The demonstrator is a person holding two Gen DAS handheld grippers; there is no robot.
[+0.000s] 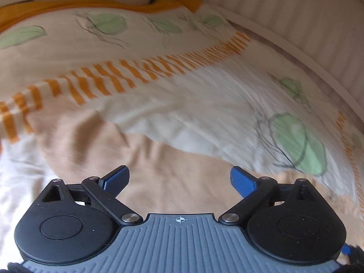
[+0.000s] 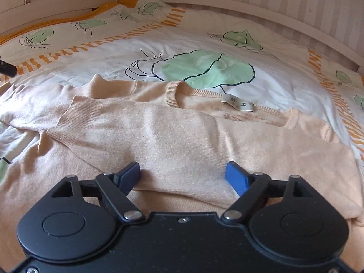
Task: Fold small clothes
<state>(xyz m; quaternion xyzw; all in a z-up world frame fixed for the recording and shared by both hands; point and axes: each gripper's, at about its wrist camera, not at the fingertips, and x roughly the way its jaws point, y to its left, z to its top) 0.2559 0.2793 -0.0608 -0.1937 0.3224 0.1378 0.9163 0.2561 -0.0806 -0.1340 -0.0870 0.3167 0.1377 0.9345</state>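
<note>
A peach knit sweater lies spread on the bed, its ribbed neckline and white label toward the far side. One sleeve is folded across the chest, with its ribbed cuff at the left. My right gripper stands open just over the folded sleeve, with no cloth pinched between the blue pads. In the blurred left wrist view the same sweater lies under my left gripper, which is open and holds nothing.
The bedcover is white with green leaf prints and orange striped bands. A white wooden bed rail runs along the far side before a striped wall. A dark object pokes in at the left edge of the right wrist view.
</note>
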